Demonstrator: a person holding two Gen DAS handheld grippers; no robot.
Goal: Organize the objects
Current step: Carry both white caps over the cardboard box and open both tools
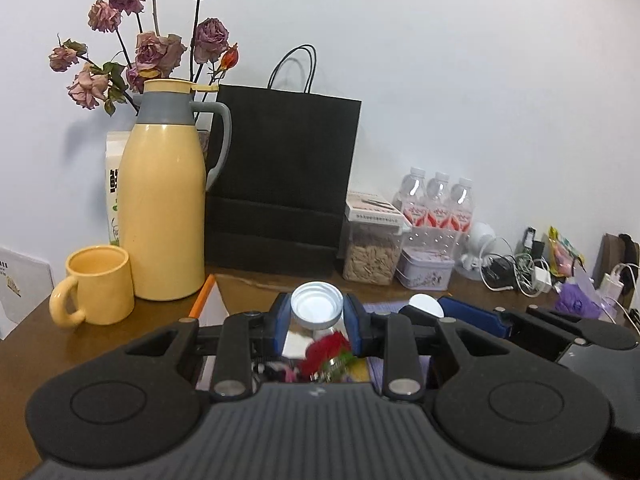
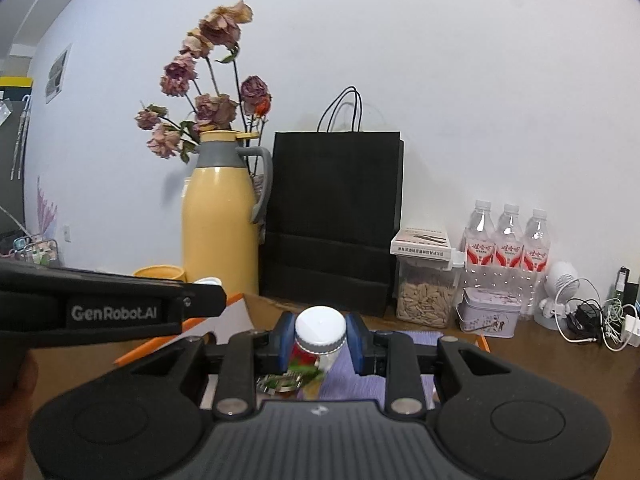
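My left gripper point(image 1: 317, 322) is shut on a small clear jar with a silver screw cap point(image 1: 317, 306); a red rose shows inside the glass point(image 1: 326, 354). My right gripper point(image 2: 320, 338) is shut on a second small jar with a white cap point(image 2: 320, 330), also with red and green inside. The right gripper's white-capped jar point(image 1: 426, 305) also shows in the left wrist view, just right of mine. The left gripper's black body point(image 2: 112, 312) crosses the left side of the right wrist view. Both jars hang over an open box with a purple mat point(image 2: 356, 376).
A yellow thermos point(image 1: 164, 208), yellow mug point(image 1: 96, 286), black paper bag point(image 1: 280, 180) and dried roses point(image 1: 148, 48) stand at the back left. A seed container point(image 1: 372, 248), purple tin point(image 1: 426, 274), water bottles point(image 1: 438, 204) and tangled chargers point(image 1: 516, 270) stand at the back right.
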